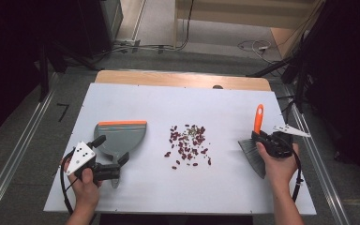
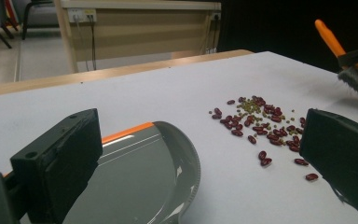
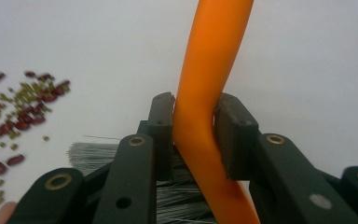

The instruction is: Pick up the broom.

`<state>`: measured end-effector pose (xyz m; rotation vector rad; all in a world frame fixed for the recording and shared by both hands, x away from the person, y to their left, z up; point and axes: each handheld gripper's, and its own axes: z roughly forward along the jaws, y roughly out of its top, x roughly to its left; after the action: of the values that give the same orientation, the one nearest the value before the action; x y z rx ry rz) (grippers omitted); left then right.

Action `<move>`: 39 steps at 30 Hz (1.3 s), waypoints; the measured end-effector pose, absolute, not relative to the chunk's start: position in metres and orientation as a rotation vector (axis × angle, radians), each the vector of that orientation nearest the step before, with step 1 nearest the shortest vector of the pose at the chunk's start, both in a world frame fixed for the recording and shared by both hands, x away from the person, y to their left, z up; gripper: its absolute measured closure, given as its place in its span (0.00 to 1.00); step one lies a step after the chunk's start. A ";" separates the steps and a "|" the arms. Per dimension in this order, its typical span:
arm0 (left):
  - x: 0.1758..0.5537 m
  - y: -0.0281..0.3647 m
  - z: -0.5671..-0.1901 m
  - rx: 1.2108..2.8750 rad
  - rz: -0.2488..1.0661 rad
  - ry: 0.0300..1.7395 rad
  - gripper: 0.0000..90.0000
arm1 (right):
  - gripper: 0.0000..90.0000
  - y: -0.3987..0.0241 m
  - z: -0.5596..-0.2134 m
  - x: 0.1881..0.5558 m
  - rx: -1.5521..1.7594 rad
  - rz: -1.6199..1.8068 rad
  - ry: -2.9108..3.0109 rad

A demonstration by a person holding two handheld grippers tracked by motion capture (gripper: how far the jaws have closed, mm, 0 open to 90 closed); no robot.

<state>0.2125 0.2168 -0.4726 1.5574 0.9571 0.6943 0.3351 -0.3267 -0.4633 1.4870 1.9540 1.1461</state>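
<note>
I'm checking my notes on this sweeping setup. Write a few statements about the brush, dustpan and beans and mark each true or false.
1. The right claw is shut on the brush at its orange handle. True.
2. The beans lie inside the dustpan. False: they are scattered on the table, to the right of the pan.
3. The left claw is open. True.
4. The dustpan has a blue edge. False: its edge is orange.
</note>
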 end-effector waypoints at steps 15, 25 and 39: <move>0.211 0.213 -0.470 1.557 0.698 0.949 0.00 | 0.77 -0.332 -0.441 0.316 1.325 1.518 1.734; 0.209 0.207 -0.462 1.549 0.703 0.928 0.00 | 0.77 -0.313 -0.420 0.306 1.244 1.593 1.717; 0.210 0.180 -0.447 1.558 0.667 0.895 0.00 | 0.77 -0.272 -0.405 0.293 1.147 1.671 1.766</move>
<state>0.2096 0.1797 -0.4467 1.5583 0.8946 0.6668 0.2933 -0.2723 -0.4049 1.1474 1.7659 1.6709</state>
